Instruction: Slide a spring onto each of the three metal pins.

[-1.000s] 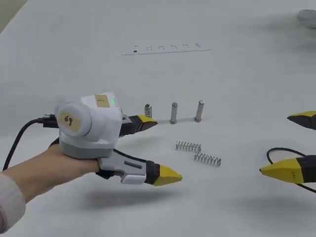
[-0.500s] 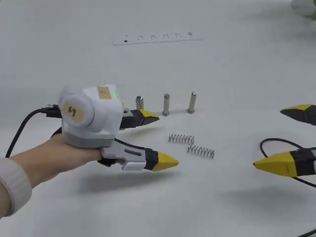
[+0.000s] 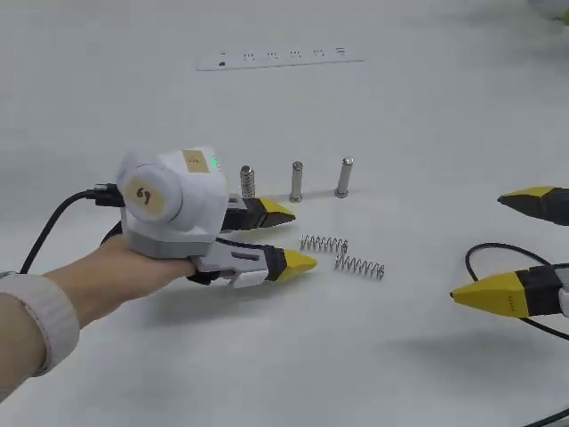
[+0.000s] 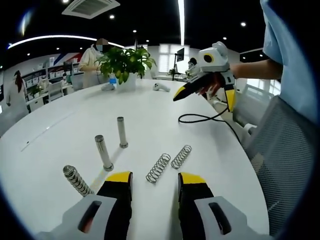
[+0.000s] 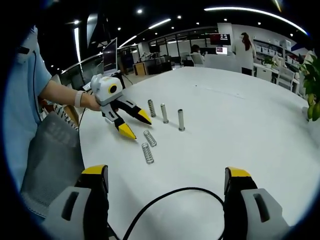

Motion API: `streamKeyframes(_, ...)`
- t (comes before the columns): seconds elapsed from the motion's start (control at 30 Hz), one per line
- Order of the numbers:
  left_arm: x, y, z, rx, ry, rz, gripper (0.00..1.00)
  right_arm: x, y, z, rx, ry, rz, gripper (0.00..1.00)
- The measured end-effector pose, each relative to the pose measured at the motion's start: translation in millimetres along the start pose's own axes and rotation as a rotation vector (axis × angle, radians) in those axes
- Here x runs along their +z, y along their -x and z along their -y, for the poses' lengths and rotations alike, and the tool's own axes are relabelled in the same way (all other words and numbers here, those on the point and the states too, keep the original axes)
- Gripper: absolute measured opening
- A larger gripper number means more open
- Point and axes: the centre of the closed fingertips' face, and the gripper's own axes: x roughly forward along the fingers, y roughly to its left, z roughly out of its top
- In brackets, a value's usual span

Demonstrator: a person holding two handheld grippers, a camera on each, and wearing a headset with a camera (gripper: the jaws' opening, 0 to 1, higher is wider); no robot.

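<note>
A white table point(image 3: 427, 116) is being used as the work surface. The left gripper point(image 3: 306, 237) is being held low over it by a hand point(image 3: 133, 271), with its jaws being kept a moderate gap apart and nothing being gripped between them. Set against the picture of a second ago, that gap is being narrowed clearly, and the yellow tips are being carried away from the leftmost pin toward the loose springs. The right gripper point(image 3: 476, 245) is being held at the right edge of the head view, its jaws being kept wide apart and empty, as they were a second ago. A black cable point(image 3: 498, 258) is being trailed across the table under it. A white power strip point(image 3: 280, 59) is being left lying at the far side. Three metal pins are being kept upright in a row. The left pin point(image 3: 247, 171) is already being ringed by a fitted spring point(image 4: 76, 179), while the middle pin point(image 3: 296, 181) and right pin point(image 3: 344, 177) are being left bare. The first loose spring point(image 3: 323, 243) is being left flat just ahead of the left gripper's tips. The second loose spring point(image 3: 359, 265) is being left just beside it, and neither has been shifted relative to the pins.
</note>
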Motion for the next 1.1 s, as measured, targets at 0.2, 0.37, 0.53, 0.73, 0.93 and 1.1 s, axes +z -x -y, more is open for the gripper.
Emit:
streamKeyframes(0.2, -3.1, -3.1, -1.2, -0.005, 0.003, -0.005, 0.24, -2.6, 0.1, -0.3, 0.001, -0.004, -0.010, 0.95)
streamKeyframes(0.37, -4.7, -5.2, -3.9, -0.004, -0.004, -0.006, 0.20, -3.4, 1.0, 0.3, -0.003, -0.008, -0.012, 0.94)
streamKeyframes(0.53, -8.7, -6.9, -5.0, -0.009, -0.010, -0.018, 0.16, -4.7, 1.7, 0.0, -0.006, -0.008, -0.017, 0.93)
streamKeyframes(0.73, -10.0, -7.6, -5.6, -0.013, -0.013, -0.018, 0.12, -4.8, 2.8, 0.2, -0.009, -0.010, -0.019, 0.93)
streamKeyframes(0.93, -10.9, -9.1, -5.4, -0.018, -0.015, -0.021, 0.09, -5.5, 3.2, -0.2, -0.009, -0.015, -0.019, 0.93)
streamKeyframes(1.1, -10.3, -9.9, -5.1, -0.018, -0.020, -0.020, 0.07, -7.0, 3.6, -0.5, -0.009, -0.016, -0.021, 0.92)
